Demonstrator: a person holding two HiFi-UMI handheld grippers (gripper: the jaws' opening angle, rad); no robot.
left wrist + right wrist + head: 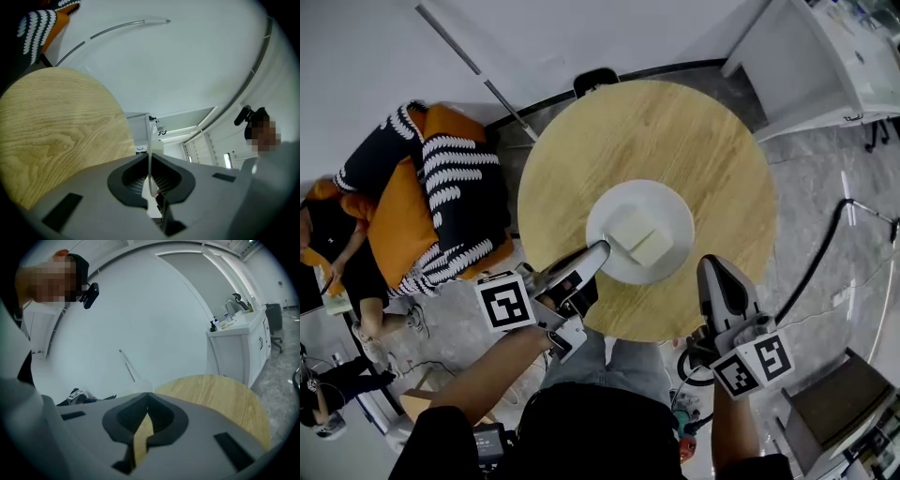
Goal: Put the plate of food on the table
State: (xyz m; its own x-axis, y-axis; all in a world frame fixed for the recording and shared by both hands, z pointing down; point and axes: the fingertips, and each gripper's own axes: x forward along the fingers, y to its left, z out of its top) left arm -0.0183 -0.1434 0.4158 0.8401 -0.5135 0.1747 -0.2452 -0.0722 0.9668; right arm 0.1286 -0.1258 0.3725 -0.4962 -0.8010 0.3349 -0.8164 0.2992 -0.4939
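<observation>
We are holding the round white plate (675,208) with its pale square slices of food (639,236) by the near-left rim in the left gripper (602,249), whose fingers (129,180) are clamped on the plate's thin white edge. The plate is sitting over the middle-to-near part of the round light-wood tabletop (581,141). We cannot tell whether its base is touching the wood. The right gripper (713,265) is hanging at the near right edge of the tabletop, close to the plate's near-right rim but apart from it, its fingers (164,420) together on nothing. The plate is lying far and right of the left fingers, flat above the wood. So we are judging that it needs only to settle straight down before those fingers part and draw back toward the near left. The left hand alone is carrying it.
</observation>
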